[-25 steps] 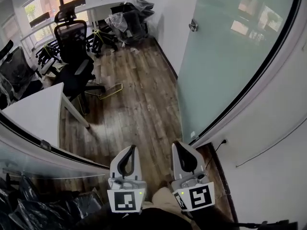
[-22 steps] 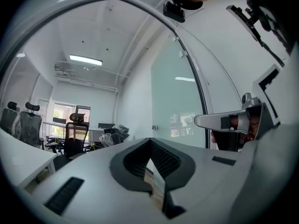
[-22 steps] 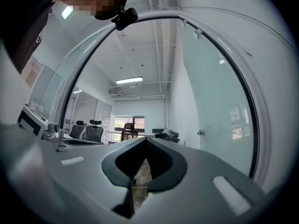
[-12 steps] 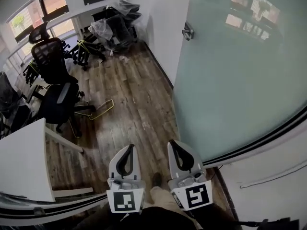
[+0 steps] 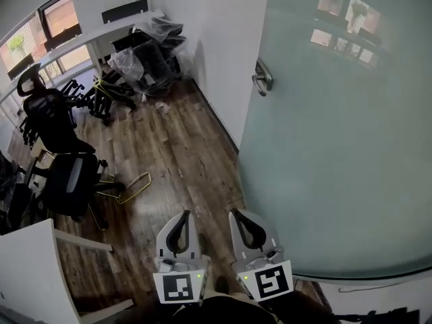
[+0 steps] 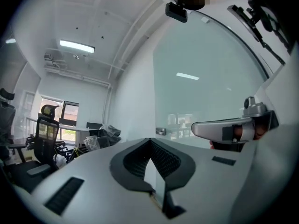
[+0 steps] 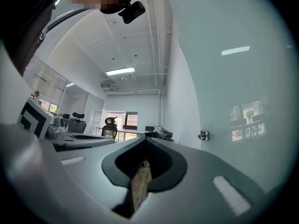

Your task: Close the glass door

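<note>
The big glass door (image 5: 337,154) stands open on the right, with its handle (image 5: 262,78) far ahead. The left gripper (image 5: 183,219) and right gripper (image 5: 239,219) are both pinched together and hold nothing. Closed claws could slip off the smooth handle or bump the glass.

Ahead of your left gripper (image 5: 183,218), the wood floor (image 5: 182,140) reaches a heap of plastic-wrapped chairs (image 5: 145,59) beside a long white desk (image 5: 88,34) under the windows (image 5: 54,19). Off to its left stand black office chairs (image 5: 64,181). A yellow frame (image 5: 128,189) lies near them, and a white table (image 5: 27,275) sits closer in.
</note>
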`<state>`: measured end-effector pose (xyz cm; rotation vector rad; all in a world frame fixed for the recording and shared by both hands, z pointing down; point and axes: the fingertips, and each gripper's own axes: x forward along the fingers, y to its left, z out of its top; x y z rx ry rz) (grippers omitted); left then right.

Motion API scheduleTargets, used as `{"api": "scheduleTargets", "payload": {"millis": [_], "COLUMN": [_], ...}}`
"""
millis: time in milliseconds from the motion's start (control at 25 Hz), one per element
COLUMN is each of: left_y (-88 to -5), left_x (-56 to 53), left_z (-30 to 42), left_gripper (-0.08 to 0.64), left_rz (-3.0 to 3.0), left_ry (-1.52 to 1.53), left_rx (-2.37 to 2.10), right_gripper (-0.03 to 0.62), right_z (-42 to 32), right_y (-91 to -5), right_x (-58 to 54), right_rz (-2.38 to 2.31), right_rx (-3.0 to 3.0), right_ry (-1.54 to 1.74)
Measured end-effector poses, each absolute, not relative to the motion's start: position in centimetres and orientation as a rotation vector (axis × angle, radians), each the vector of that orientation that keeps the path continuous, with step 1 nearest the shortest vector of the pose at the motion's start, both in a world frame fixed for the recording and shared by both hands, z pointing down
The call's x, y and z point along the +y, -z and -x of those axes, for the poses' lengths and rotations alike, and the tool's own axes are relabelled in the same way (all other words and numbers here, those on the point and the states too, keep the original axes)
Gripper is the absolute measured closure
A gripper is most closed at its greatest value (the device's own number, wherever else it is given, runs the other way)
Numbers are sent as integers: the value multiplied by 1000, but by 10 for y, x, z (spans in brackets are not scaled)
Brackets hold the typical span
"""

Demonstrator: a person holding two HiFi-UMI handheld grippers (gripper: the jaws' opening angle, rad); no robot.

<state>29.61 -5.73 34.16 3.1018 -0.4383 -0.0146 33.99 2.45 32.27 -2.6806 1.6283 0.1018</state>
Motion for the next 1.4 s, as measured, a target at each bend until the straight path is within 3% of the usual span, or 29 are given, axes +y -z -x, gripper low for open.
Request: {"api": "scheduleTargets", "payload": {"millis": [400, 840, 880, 960, 1000, 1160, 1400], "left_y": [-361, -349, -349, -351, -352, -356, -369], "left_x": [-181, -229, -231, -234, -235, -235, -232], "left_z": [-483, -620, -634, -663, -677, -735, -786], "left_gripper": [565, 565, 565, 565, 565, 565, 565], "left_rz": [-3105, -3116, -3118, -3119, -3117, -3105, -3080], "left_ry": [6, 21, 25, 35, 35, 13, -57], "left_rx": [-208, -24, -16, 2, 14, 74, 138], "right_gripper": [591, 591, 586, 473, 453, 454, 454], "right_z": [-506, -642, -658, -693, -712, -779, -836], "right_y": [-349, -333, -332, -331, -329, -332, -386], "right_x": [-96, -137, -137, -134, -130, -115, -122], "right_rz": [2802, 2902, 2926, 2984, 3017, 3180, 3179], "right_rx": [1459, 1265, 1258, 1221, 1186, 1066, 1092], "right_ry": [-47, -59, -67, -79, -86, -64, 274]}}
